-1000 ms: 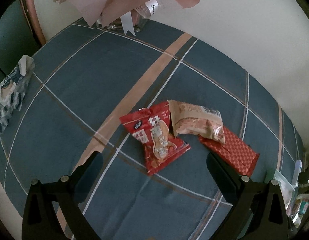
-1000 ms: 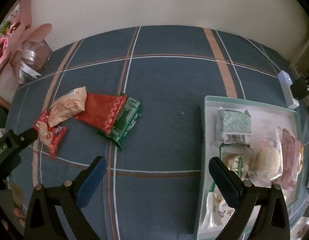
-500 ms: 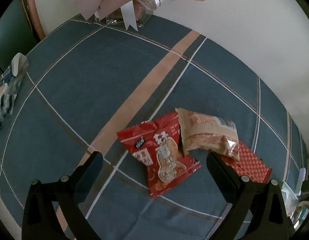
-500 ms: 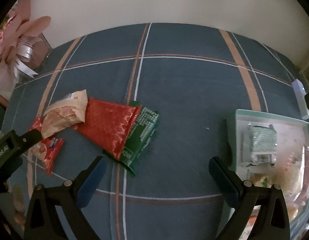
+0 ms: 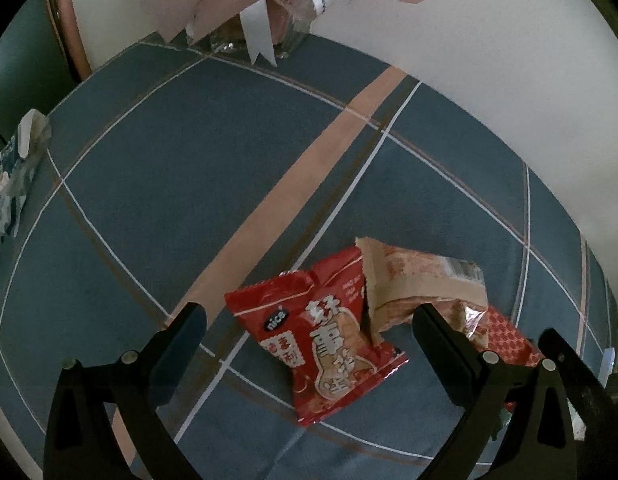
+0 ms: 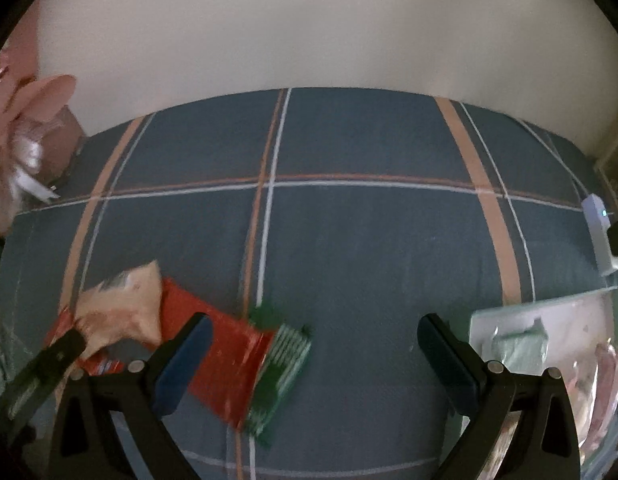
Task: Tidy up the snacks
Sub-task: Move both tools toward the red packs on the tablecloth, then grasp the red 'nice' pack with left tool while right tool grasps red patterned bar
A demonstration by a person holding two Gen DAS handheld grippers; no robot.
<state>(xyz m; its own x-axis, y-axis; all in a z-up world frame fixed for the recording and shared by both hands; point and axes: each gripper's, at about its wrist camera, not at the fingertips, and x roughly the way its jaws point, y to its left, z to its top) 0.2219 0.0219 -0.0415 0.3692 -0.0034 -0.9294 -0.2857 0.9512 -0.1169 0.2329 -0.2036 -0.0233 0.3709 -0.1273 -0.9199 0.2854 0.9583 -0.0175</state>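
while your left gripper [image 5: 309,324] and right gripper [image 6: 315,340] hover spread and empty, the snack packets [image 5: 329,336] lie clustered on the blue plaid tablecloth [image 6: 369,240] against a pale wall [image 6: 309,32]; the tray [image 6: 521,312] sits right.

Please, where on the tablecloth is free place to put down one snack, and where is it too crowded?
Free: the cloth between the green packet and the tray, back to the wall. Crowded: the overlapping red peanut bag, beige packet and red patterned packet; the tray also holds snacks.
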